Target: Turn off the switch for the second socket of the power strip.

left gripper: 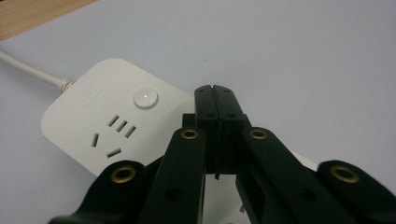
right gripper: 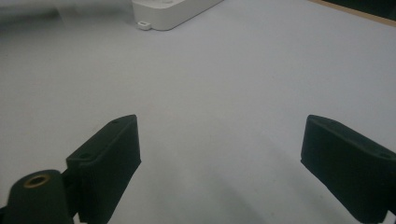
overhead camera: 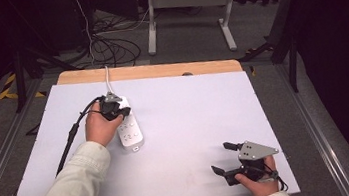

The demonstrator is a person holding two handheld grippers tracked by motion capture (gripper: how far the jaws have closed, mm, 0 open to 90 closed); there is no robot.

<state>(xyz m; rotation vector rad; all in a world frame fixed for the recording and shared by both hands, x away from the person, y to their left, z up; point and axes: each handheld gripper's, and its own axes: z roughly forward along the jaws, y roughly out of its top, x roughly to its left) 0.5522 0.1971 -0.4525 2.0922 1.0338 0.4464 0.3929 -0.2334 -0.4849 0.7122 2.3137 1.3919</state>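
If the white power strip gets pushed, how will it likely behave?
The power strip lies flat, so it would probably slide rather than tip or roll. Its glossy casing looks hard and perhaps slippery. The cord toward the table's far edge may drag or pivot it.

closed left claw [left gripper: 216, 91] hovers over white power strip [left gripper: 112, 119] beside its button [left gripper: 145, 98].

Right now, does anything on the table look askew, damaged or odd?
Nothing stands out. The white power strip lies flat and intact on the table, its cord running off the far edge. The left gripper is shut above it; the right gripper rests open nearby.
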